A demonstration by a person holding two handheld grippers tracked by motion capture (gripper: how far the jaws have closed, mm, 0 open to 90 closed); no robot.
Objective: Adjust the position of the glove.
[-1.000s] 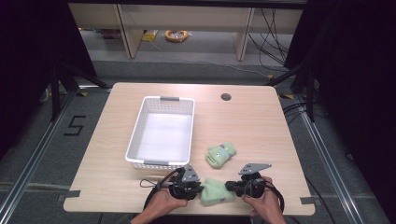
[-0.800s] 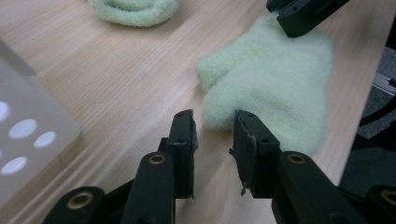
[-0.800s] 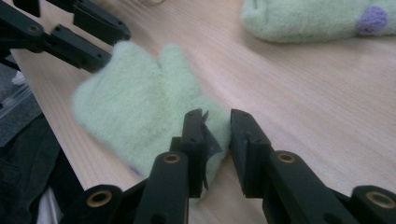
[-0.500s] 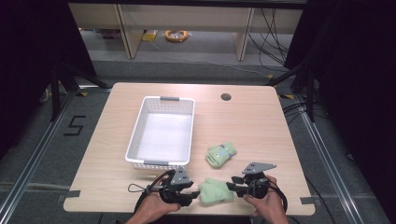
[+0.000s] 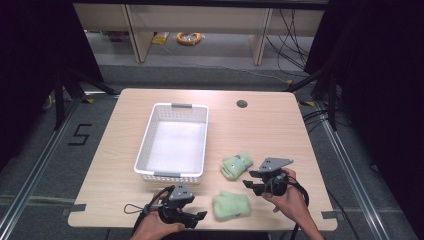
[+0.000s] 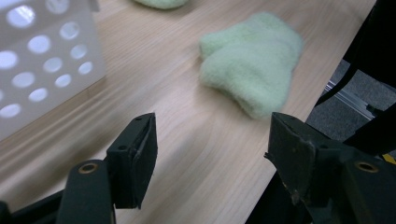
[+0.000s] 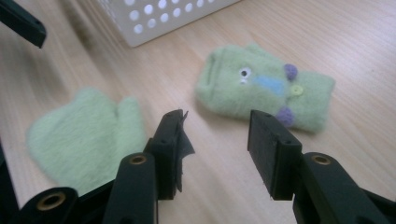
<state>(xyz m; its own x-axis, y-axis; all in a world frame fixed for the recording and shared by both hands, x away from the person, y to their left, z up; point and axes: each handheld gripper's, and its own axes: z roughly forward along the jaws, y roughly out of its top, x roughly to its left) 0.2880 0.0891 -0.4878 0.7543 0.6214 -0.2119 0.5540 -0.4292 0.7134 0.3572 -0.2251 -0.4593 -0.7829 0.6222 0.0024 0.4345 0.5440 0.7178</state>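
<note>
A plain light-green mitten [image 5: 231,205] [image 6: 252,60] [image 7: 88,135] lies flat near the table's front edge. A second green mitten [image 5: 236,165] [image 7: 261,91], with an eye, a blue patch and purple dots, lies just behind it. My left gripper [image 5: 199,216] [image 6: 210,144] sits left of the plain mitten. Its jaws have just been opening and stand open with bare table between them. My right gripper [image 5: 249,180] [image 7: 217,135] hovers right of both mittens, its jaws also just opened, with nothing between them.
A white perforated basket [image 5: 148,136] [image 6: 42,60] [image 7: 163,16] stands left of centre on the wooden table [image 5: 270,125]. A dark round hole [image 5: 242,104] sits near the table's far edge. Cables trail from both grippers at the front edge.
Both grippers were close against the plain mitten from either side. They have opened and drawn apart, the left one leftward and the right one up and to the right. The mitten lies free.
</note>
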